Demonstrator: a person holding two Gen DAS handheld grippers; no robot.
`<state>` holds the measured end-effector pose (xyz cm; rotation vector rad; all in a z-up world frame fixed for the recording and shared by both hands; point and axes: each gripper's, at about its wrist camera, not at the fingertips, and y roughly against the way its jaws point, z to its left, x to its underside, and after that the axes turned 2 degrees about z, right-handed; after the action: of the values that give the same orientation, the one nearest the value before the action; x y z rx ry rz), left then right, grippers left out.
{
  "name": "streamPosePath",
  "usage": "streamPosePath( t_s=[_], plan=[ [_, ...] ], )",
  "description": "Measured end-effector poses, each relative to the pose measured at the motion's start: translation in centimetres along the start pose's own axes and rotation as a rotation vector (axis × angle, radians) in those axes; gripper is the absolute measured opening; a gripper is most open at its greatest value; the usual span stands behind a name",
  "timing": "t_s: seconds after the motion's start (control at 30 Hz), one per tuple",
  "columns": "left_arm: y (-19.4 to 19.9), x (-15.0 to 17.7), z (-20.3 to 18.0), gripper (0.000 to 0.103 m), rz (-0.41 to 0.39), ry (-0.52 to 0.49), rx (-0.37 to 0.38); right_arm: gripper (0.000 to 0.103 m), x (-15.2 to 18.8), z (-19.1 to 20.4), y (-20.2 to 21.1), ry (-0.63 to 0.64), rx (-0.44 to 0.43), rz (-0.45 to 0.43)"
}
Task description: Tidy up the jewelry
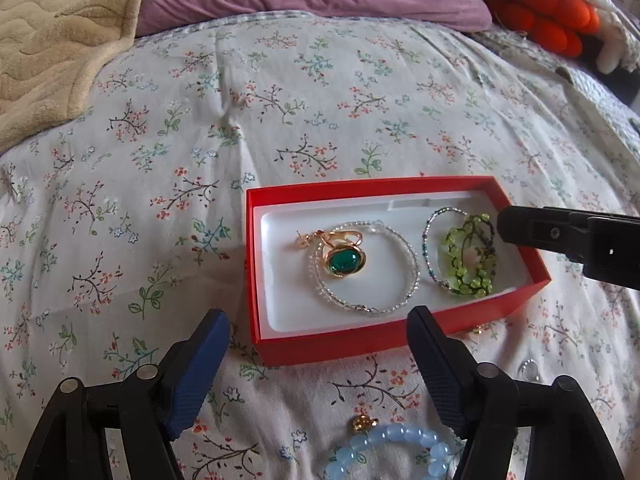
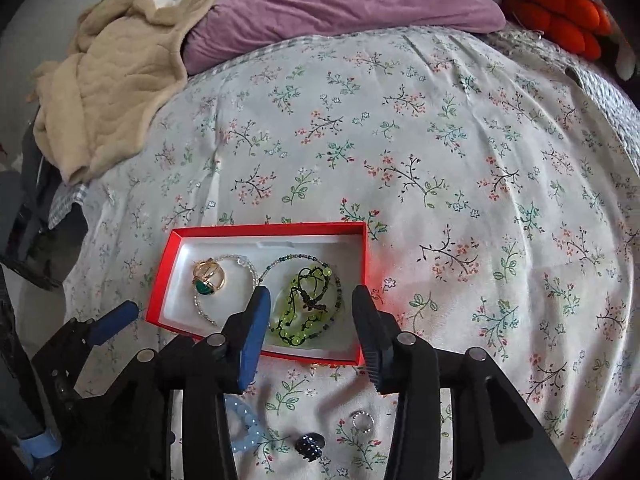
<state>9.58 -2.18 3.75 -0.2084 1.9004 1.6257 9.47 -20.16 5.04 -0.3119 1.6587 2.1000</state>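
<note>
A red box with a white lining lies on the floral bedspread; it also shows in the right wrist view. Inside lie a gold ring with a green stone, a clear bead bracelet and a green bead bracelet. My left gripper is open and empty, just in front of the box. A light blue bead bracelet lies on the bedspread between its fingers. My right gripper is open and empty above the green bracelet at the box's right end.
On the bedspread near the right gripper lie a small silver ring and a dark blue bead piece. A beige blanket, a purple pillow and an orange plush lie at the back of the bed.
</note>
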Motion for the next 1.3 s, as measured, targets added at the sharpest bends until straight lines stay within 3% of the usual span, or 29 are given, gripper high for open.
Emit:
streamPosePath(
  t_s=[0.43,0.67,0.87,1.3],
  plan=[
    [1.6,2.1,-0.5,0.094,0.046,0.004,0.004,0.067,2.8,-0.2,2.9,0.105,0.042,0.008],
    [1.7,4.2,-0.7,0.097,0.099,-0.01,0.003,0.069,5.1,-1.0,3.3,0.135,0.06,0.051],
    [1.5,5.8,-0.1,0.101,0.119,-0.012,-0.011,0.07,7.2,-2.2,3.4,0.167,0.125,0.085],
    [0.6,10.2,1.8,0.102,0.181,-0.058,-0.055,0.072,12.4,-3.5,1.4,0.258,0.194,0.18]
  ],
)
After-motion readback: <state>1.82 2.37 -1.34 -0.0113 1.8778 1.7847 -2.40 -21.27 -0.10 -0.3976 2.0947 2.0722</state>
